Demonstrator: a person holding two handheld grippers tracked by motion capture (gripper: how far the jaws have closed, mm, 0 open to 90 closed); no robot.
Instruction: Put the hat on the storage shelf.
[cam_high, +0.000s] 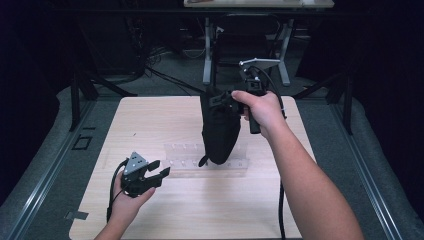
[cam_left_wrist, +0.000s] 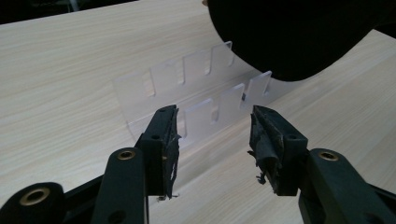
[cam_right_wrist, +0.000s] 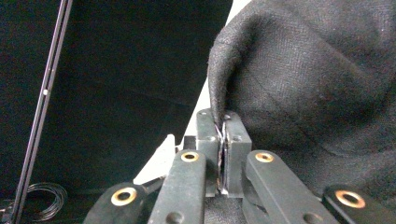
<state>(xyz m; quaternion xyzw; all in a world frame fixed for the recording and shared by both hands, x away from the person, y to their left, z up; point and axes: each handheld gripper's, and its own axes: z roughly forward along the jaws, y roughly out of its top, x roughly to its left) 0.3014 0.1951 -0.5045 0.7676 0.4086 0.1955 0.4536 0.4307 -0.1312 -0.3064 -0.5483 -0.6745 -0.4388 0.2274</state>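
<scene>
In the high view my left tool sits at the lower left of the frame, low over the tabletop, with my left hand wrapped under it. Its jaws stand apart with nothing between them. My forearm is cut off by the bottom edge, and the cable loops down beside my wrist. In the left gripper view the two jaws rise from the bottom, frayed padding hanging off their inner faces. Between and just beyond them lies a clear plastic rack with notched slots; it is see-through against the pale wood, so its edges are hard to make out. The rack is in the middle of the high view, just right of my left tool.

A black cloth bag hangs at the centre of the high view, its lower end over the right part of the rack; I cannot tell whether it touches the rack. In the left gripper view the bag fills the upper right and hides the rack's far end.

My right tool is upper centre-right, held up by my right hand. In the right gripper view its jaws are pressed together, clamped on a fold of the bag, which covers most of the right side. The left half there is dark, with little showing but a thin pale strip.
</scene>
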